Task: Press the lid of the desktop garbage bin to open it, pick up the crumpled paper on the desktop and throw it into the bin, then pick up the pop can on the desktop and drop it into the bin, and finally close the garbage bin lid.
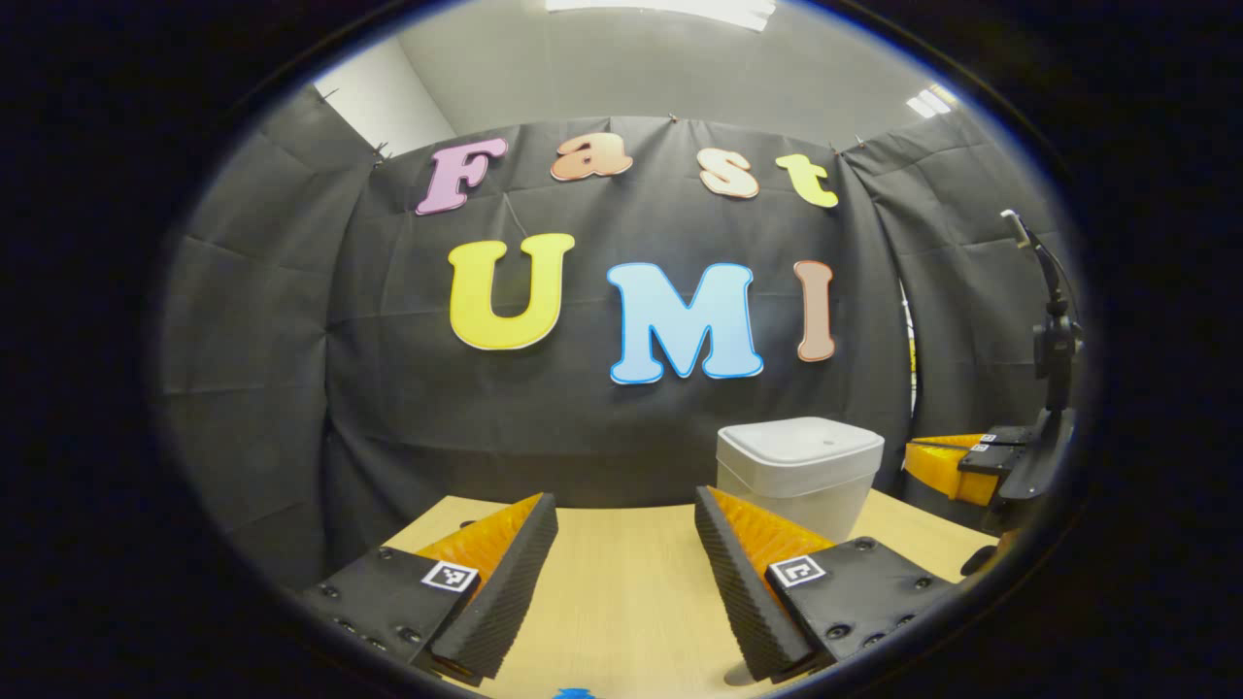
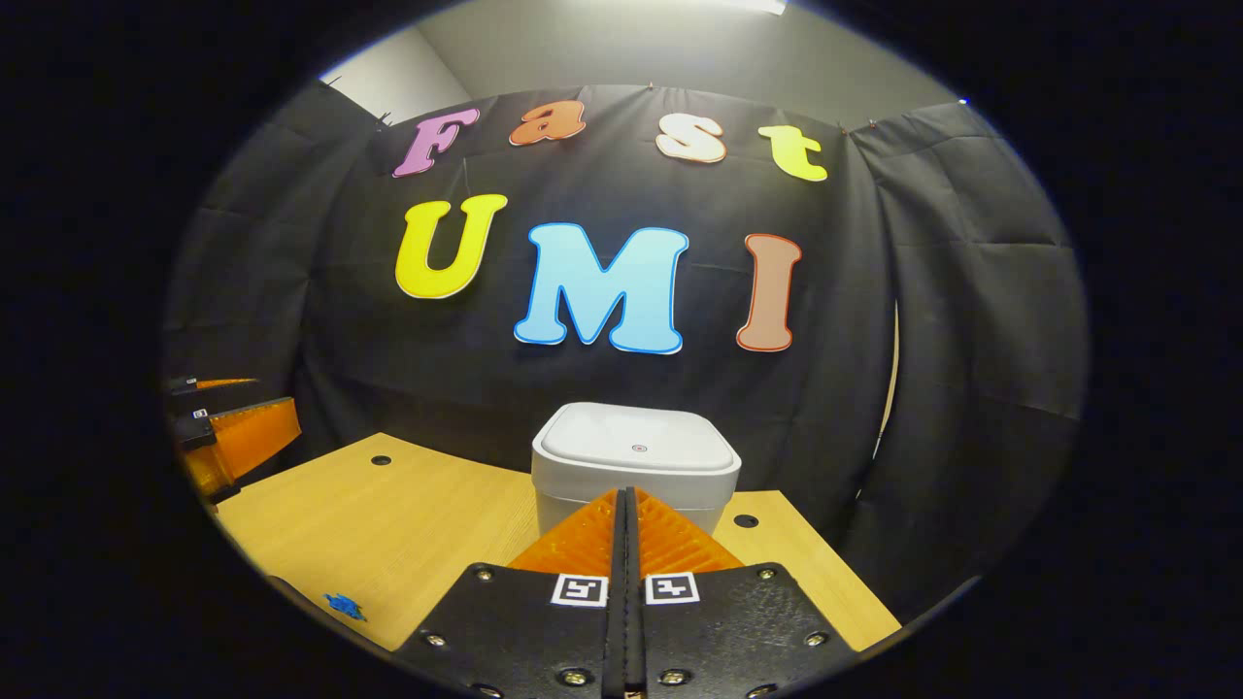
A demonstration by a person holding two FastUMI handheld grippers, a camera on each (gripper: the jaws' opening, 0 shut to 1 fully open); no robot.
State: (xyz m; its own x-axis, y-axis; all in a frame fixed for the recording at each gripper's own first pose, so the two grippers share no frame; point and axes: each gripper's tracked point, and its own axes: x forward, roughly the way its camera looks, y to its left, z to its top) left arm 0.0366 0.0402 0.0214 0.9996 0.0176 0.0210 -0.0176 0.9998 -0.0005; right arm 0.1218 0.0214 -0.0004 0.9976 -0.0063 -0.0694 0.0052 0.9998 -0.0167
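1. riding low over the wooden table (image 1: 621, 602), the left gripper (image 1: 626, 582) has its jaws spread wide with nothing between them; bare tabletop shows in the gap.
2. in the right gripper view, the right gripper (image 2: 627, 529) has its fingers pressed flat together, clenched on nothing, and their tips point straight at the front wall of the garbage bin (image 2: 636, 466).
3. a small blue mark (image 2: 345, 607) lies on the table near its front edge, well to the left of the bin.
4. the bin stands toward the back of the table, just behind the right gripper's tips; in the left gripper view it sits beyond and to the right of that gripper's right finger.
5. the bin's lid (image 2: 636, 442) is down and closed, pale, with a small dot at its middle.
6. two dark round holes in the tabletop flank the bin, one far to its left (image 2: 381, 460), one just at its right (image 2: 746, 521).
7. behind the bin hangs the black cloth wall (image 2: 932, 320), and beyond that a grey ceiling with lights.
8. the crumpled paper and the pop can cannot be made out.
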